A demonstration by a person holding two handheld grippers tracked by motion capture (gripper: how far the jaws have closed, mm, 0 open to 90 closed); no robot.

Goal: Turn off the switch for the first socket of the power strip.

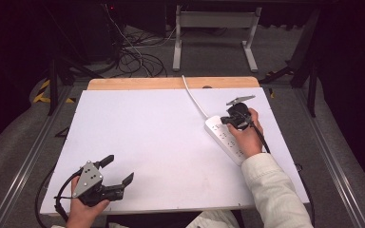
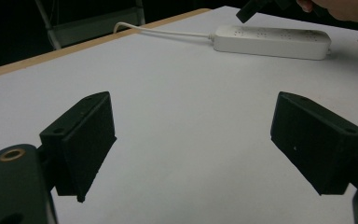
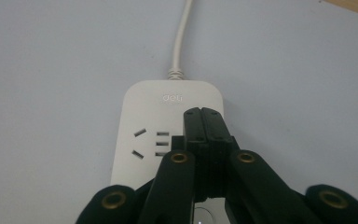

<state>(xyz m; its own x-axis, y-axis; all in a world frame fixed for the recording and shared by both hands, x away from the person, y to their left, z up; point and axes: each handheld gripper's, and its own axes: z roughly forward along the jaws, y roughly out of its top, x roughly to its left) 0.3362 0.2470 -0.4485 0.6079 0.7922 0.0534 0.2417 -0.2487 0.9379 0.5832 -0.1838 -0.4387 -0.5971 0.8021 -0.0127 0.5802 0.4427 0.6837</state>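
High view shows the white bench (image 1: pixel 171 142) with a white power strip (image 1: pixel 221 135) lying at the right of centre, its white cord (image 1: pixel 192 97) running up toward the bench's far wooden edge. The right gripper (image 1: pixel 224 120) is over the strip's cord end, and in the right gripper view its jaws are pressed together with nothing between them, just above the strip's top face beside the first sockets. At the lower left of the frame the left gripper (image 1: pixel 119 170) is held in a hand (image 1: pixel 83 211), jaws spread wide and empty above bare bench.

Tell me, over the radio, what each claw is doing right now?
Left gripper open, empty, low over the near-left of the white table. Right gripper shut, tips over the white power strip near its cord end. Nothing in the way.
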